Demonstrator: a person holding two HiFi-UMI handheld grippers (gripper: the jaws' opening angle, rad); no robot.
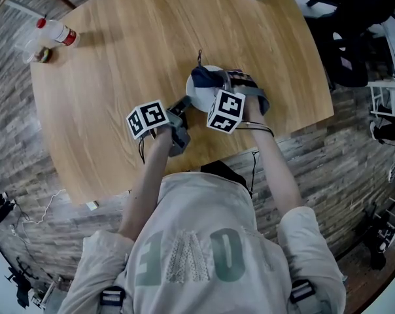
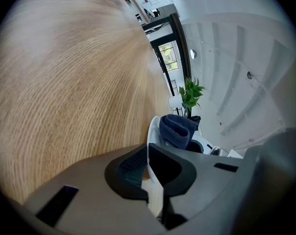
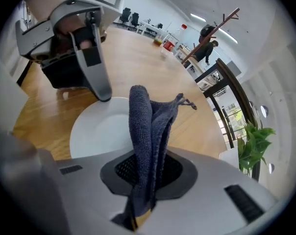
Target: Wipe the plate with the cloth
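Far left on my wooden table [image 1: 119, 64] a bottle [image 1: 53, 34] lies on its side. Towards the middle, my left gripper [image 2: 148, 168] has its jaws pinched on the rim of the white plate [image 1: 197, 97], which sits near the table's front edge. Over the plate hangs the dark blue cloth [image 3: 143, 121], clamped between the jaws of my right gripper [image 3: 143, 180], just right of the left one.

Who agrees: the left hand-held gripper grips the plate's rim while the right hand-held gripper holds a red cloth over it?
Wrong colour: the cloth over the plate is dark blue, not red, as the right gripper view shows. The rest stands.
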